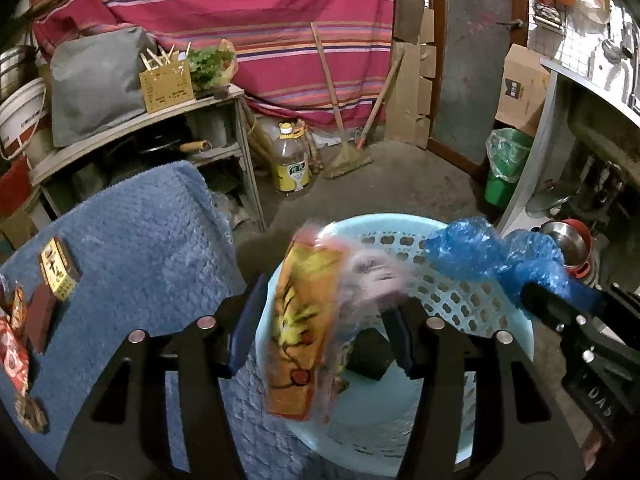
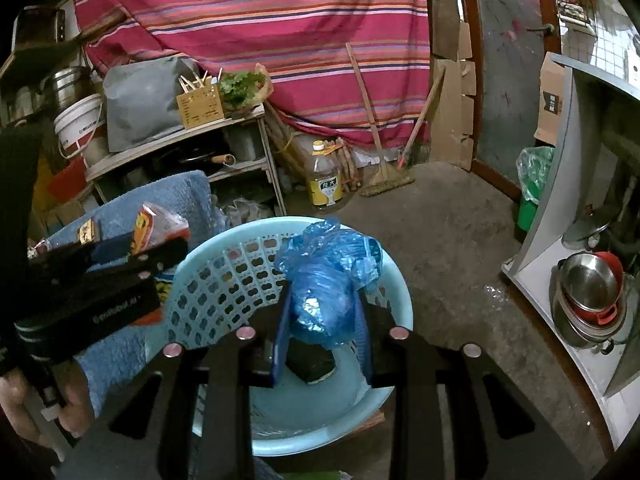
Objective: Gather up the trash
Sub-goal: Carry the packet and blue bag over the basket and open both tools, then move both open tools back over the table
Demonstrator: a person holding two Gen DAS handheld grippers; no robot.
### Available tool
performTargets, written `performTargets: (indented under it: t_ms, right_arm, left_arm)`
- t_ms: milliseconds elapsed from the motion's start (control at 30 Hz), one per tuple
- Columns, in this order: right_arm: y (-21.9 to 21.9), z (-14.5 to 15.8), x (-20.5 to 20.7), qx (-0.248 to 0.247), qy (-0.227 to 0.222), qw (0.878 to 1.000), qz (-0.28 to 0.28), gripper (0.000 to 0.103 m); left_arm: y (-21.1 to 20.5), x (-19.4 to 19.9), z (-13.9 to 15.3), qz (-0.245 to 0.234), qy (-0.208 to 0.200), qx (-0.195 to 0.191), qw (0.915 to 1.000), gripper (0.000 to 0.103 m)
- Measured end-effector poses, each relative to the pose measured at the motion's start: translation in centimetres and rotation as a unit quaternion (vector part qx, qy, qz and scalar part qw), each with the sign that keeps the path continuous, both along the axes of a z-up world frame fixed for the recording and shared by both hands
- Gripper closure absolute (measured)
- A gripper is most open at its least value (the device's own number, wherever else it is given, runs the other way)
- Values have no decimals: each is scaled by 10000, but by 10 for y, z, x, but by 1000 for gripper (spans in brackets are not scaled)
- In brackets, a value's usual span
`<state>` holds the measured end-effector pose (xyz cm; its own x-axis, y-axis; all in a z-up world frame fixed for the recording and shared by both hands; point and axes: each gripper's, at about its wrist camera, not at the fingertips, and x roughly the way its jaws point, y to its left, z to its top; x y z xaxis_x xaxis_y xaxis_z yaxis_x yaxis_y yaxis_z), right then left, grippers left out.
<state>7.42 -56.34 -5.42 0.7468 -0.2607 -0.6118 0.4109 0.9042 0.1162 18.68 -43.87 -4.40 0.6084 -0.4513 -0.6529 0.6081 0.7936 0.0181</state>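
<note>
Blue fleecy cover (image 1: 132,236) beside pale basket (image 2: 224,276) on concrete floor (image 2: 440,232); right gripper (image 2: 324,320) clamping blue bag (image 2: 328,276), left gripper (image 1: 320,332) agape around wrapper (image 1: 304,320).

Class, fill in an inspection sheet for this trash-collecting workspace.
Surface: blue towel beside a light-blue basket.
Job's things: snack wrapper and blue bag over the basket; dark item inside.
Clutter: small packets on the towel.
Grippers: left gripper jaws around the wrapper, grip unclear; right gripper jaws shut on the bag.
Cables: nothing seen.
Surroundings: striped cloth, oil bottle, broom, green bin.
</note>
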Motion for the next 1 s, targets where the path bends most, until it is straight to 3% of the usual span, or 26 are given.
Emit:
performTargets:
  t_ms: [67, 267, 700, 733, 800, 833, 1000]
  right_arm:
    - [0, 0, 1, -2, 13, 10000, 5, 74]
    - [3, 2, 4, -21, 34, 10000, 51, 74]
    - [17, -12, 26, 22, 176, 9997, 171, 71]
    - [16, -13, 29, 59, 195, 9997, 155, 70]
    - [17, -14, 33, 16, 209, 9997, 118, 51]
    - [18, -14, 34, -47, 199, 9998, 64, 36]
    - [23, -14, 38, -81, 243, 9997, -11, 28]
  left_arm:
    - [3, 0, 5, 11, -34, -69, 10000, 41]
    - [15, -1, 18, 132, -156, -170, 9996, 35]
    - [92, 1, 26, 744, -428, -128, 9962, 16]
    - [100, 1, 28, 795, -438, -134, 9958, 16]
    - [115, 1, 30, 909, -458, -163, 9947, 12]
    - [123, 1, 31, 975, -470, -175, 9940, 10]
    - [160, 0, 39, 1230, -569, -197, 9906, 9]
